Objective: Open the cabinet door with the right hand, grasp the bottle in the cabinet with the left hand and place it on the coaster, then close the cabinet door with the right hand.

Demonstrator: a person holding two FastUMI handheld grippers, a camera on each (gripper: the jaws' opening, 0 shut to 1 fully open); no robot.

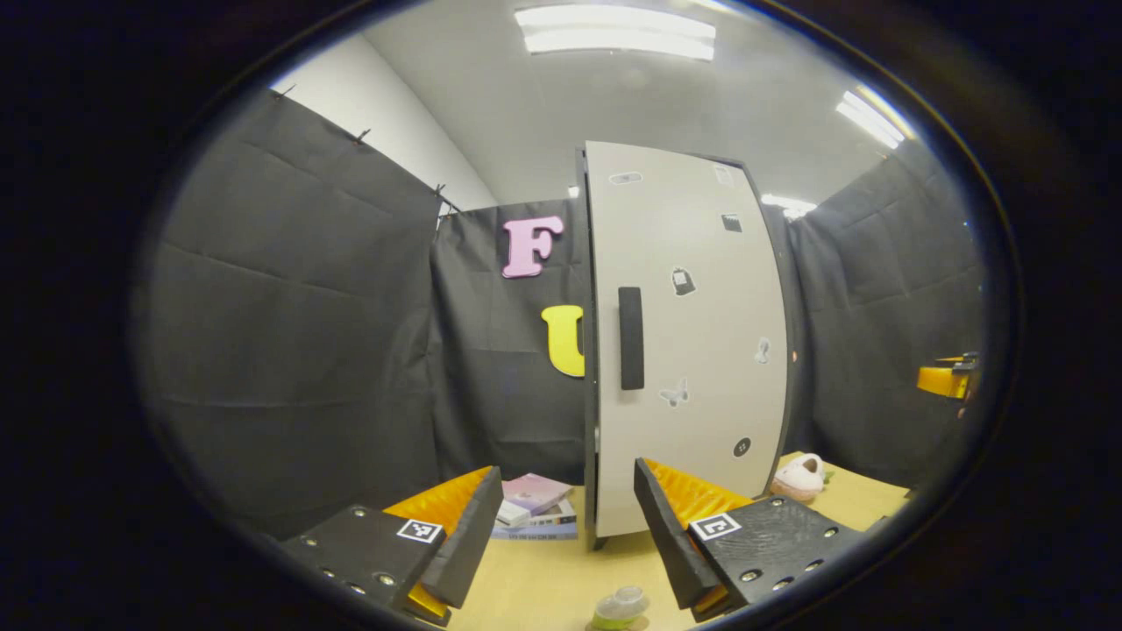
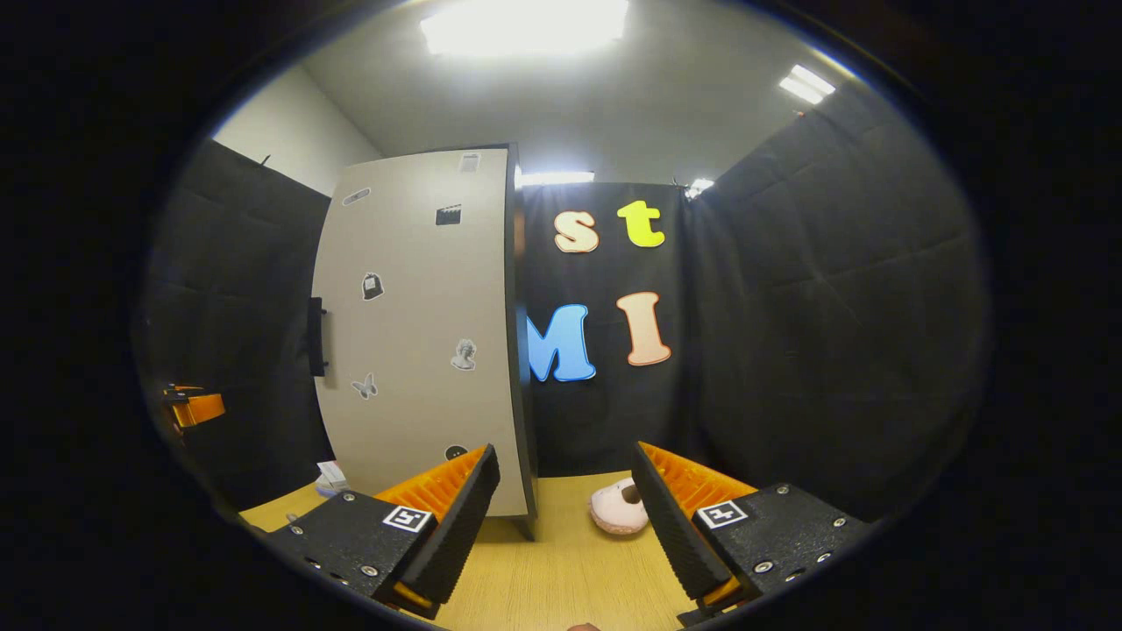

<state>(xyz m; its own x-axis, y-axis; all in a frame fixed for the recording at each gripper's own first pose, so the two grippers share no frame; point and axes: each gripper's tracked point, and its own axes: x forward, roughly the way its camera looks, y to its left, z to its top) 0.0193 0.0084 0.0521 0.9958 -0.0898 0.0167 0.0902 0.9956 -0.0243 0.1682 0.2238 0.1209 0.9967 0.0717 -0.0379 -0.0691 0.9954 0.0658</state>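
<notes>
While the cabinet door [image 1: 692, 342] stands closed on the wooden table [image 1: 543, 578], its dark handle [image 1: 630, 337] untouched, both grippers hover in front of it. The left gripper [image 1: 565, 526] has its 2 fingers spread apart around nothing; the right gripper [image 2: 565, 517] is likewise parted and empty. A small clear-topped object [image 1: 621, 606], possibly the coaster, lies at the lower edge. A pink slipper [image 2: 619, 508] rests beside the cabinet, books [image 1: 536, 508] on its other side.
</notes>
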